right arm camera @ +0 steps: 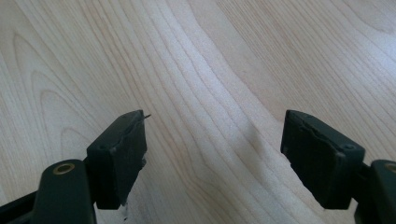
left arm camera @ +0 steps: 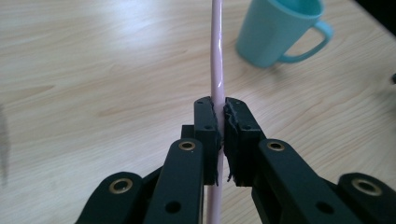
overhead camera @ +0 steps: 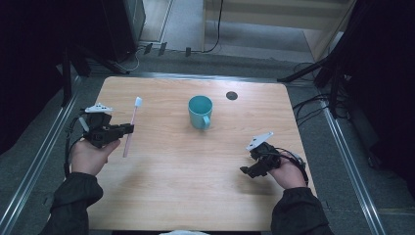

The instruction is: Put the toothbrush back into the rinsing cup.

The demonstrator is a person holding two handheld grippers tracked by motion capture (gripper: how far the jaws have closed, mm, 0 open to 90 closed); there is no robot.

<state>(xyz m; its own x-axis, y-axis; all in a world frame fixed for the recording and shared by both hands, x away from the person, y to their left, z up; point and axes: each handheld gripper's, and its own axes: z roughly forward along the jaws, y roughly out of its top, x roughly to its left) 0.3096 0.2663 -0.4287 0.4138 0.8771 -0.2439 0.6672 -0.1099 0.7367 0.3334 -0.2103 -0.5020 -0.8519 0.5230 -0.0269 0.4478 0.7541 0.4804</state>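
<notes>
Wood table: L claw clamps pink toothbrush; R claw agape.

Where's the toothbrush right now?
In the high view the pink toothbrush is at the table's left side, clamped by the left gripper, left of the teal mug.

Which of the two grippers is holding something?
The left gripper: its jaws are shut on the pink toothbrush. The right gripper has wide-open, empty jaws.

Toothbrush head cut off — top edge, left gripper view.
</notes>
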